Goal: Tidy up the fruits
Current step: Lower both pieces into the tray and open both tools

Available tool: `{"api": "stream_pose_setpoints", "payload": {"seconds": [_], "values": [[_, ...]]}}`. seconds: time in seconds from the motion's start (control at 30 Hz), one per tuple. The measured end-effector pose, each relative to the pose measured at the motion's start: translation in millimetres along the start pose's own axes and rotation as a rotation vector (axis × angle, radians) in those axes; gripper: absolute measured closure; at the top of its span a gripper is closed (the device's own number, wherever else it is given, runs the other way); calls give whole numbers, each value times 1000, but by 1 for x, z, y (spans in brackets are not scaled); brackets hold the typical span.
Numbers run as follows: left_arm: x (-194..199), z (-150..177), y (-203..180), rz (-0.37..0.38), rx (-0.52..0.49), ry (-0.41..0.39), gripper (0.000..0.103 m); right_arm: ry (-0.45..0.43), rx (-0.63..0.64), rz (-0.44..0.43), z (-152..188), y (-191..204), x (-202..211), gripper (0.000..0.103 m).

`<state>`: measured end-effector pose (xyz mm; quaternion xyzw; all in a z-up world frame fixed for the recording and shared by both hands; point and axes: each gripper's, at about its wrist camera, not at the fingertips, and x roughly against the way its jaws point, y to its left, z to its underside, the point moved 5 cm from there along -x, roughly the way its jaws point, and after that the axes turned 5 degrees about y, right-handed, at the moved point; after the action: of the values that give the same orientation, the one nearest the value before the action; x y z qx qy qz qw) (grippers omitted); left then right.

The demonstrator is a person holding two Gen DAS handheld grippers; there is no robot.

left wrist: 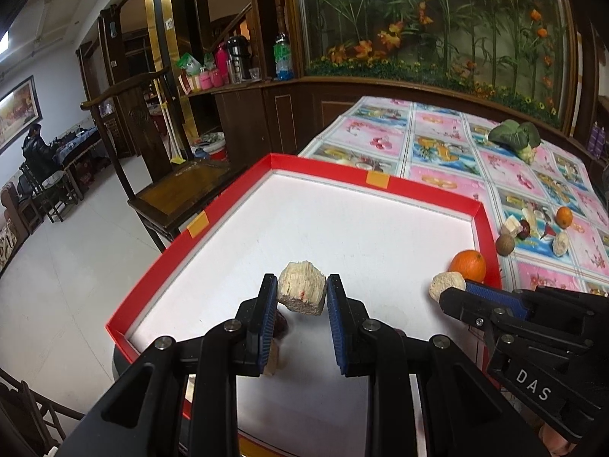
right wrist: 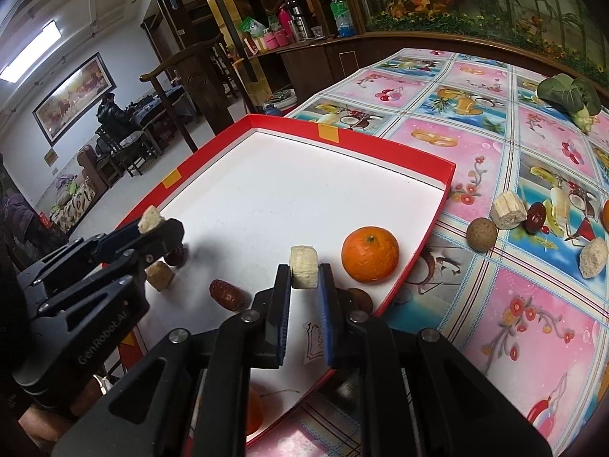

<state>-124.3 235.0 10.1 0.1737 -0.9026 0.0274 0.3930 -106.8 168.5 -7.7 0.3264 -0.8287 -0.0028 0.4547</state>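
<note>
While hovering over the red-walled tray (left wrist: 144, 270), both the left gripper (left wrist: 301, 294) and right gripper (right wrist: 304, 272) are each pinching a rough, fibrous pale chunk (left wrist: 300, 292).

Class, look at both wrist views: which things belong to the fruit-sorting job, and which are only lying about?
Part of the job:
- red tray
- orange in the tray
- pale chunk in the left gripper
- pale chunk in the right gripper
- red date in the tray
- brown round fruit on the tablecloth

Just lying about:
- leafy vegetable
- wooden chair
- bottles on the sideboard
</note>
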Motion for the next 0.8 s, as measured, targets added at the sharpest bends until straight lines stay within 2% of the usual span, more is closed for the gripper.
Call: {"api": "stream_pose_setpoints", "payload": {"seconds": [0.7, 0.77, 0.8], "values": [[-17, 19, -11, 4, -22, 100, 77, 25, 24, 14, 2, 2, -6, 87], [-15, 18, -11, -2, -20, 102, 73, 29, 24, 14, 3, 2, -5, 86], [-14, 18, -11, -5, -17, 100, 63, 35, 29, 15, 3, 3, -5, 86]]}}
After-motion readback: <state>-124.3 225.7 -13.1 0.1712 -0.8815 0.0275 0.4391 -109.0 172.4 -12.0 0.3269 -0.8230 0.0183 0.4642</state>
